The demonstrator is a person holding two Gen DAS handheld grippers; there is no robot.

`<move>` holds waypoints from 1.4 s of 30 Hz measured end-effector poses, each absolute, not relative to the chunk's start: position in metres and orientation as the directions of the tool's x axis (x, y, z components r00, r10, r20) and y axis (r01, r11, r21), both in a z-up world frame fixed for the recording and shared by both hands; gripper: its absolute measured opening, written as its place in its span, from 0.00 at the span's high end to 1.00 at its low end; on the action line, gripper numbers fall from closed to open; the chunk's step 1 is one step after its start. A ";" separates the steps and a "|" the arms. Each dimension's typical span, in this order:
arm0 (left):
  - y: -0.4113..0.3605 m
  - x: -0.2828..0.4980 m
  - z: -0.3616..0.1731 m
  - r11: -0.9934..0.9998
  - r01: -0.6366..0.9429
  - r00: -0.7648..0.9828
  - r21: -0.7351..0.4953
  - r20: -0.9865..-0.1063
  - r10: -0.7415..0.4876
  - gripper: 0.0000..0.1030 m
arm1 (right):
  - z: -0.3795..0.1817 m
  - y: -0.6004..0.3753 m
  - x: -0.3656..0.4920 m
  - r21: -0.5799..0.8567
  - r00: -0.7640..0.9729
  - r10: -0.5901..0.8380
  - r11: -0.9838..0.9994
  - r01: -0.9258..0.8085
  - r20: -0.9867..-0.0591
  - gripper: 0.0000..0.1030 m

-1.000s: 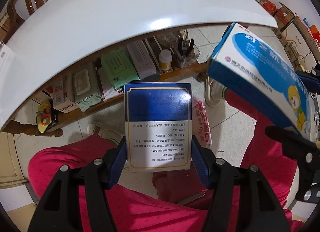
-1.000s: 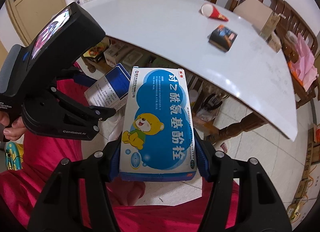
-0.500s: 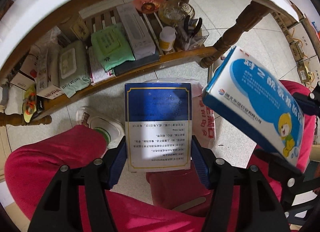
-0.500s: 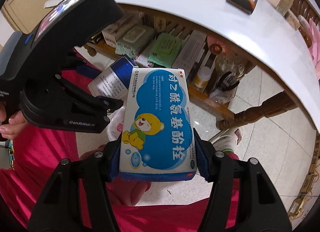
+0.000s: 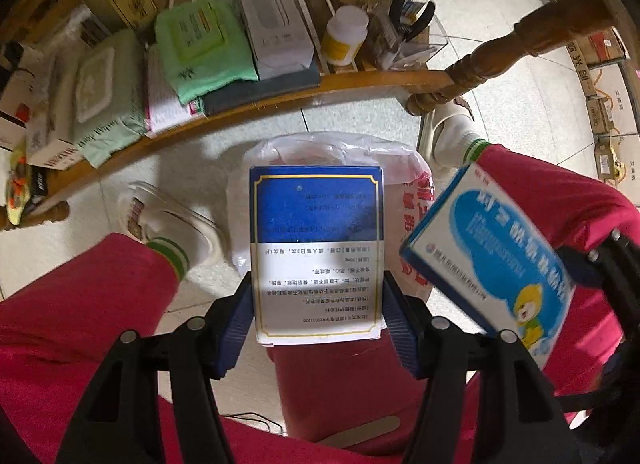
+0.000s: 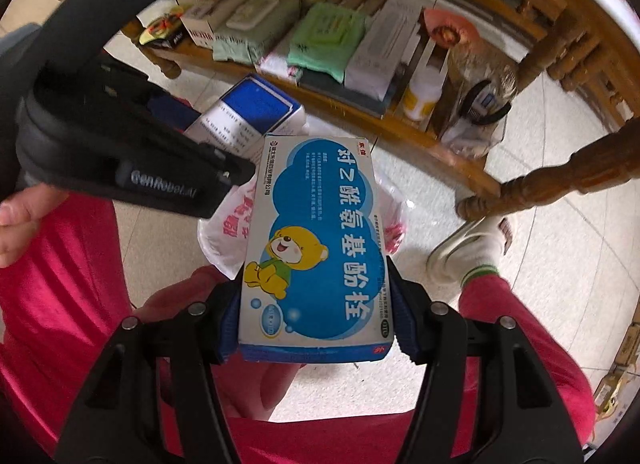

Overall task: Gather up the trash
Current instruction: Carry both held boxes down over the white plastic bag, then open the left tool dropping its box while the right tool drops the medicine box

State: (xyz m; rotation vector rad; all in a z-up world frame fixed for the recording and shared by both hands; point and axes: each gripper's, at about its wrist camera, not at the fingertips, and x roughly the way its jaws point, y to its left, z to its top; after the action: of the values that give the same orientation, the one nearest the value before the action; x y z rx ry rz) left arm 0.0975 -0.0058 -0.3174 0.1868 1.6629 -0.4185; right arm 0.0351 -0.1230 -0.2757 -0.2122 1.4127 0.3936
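Note:
My left gripper (image 5: 318,316) is shut on a dark blue and white medicine box (image 5: 316,248), held above a red bin lined with a white plastic bag (image 5: 404,168) on the floor. My right gripper (image 6: 316,320) is shut on a light blue medicine box with a yellow bear (image 6: 320,240), also over the bag (image 6: 228,224). The bear box shows at the right of the left wrist view (image 5: 492,264). The dark blue box shows in the right wrist view (image 6: 248,112), to the left of the bear box.
A low wooden shelf (image 5: 280,96) under the table holds wipes packs, boxes and a white bottle (image 5: 344,36). A turned table leg (image 5: 500,60) stands to the right. The person's red trouser legs (image 5: 80,304) and white shoes flank the bin.
Both grippers have lowered from table height to below the tabletop, carrying their boxes down over the bagged bin. The tabletop has left the view.

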 end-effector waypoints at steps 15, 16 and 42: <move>-0.010 0.115 -0.388 0.938 0.282 -0.299 -0.203 -0.947 -0.115 0.42 | -0.355 -0.121 0.035 0.150 -0.074 0.132 0.928 -0.340 -0.988 0.42; -0.011 0.116 -0.391 0.938 0.281 -0.304 -0.203 -0.946 -0.113 0.42 | -0.358 -0.120 0.035 0.152 -0.082 0.132 0.928 -0.339 -0.988 0.42; -0.012 0.125 -0.448 0.952 0.252 -0.415 -0.173 -0.908 -0.055 0.42 | -0.419 -0.122 0.050 0.213 -0.214 0.156 0.936 -0.279 -0.964 0.42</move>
State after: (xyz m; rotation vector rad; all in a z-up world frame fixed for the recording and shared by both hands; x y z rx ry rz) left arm 0.1250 -0.0118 -0.4480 0.1409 1.9726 -0.3395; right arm 0.0496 -0.1218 -0.4188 -0.0933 1.7424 0.3988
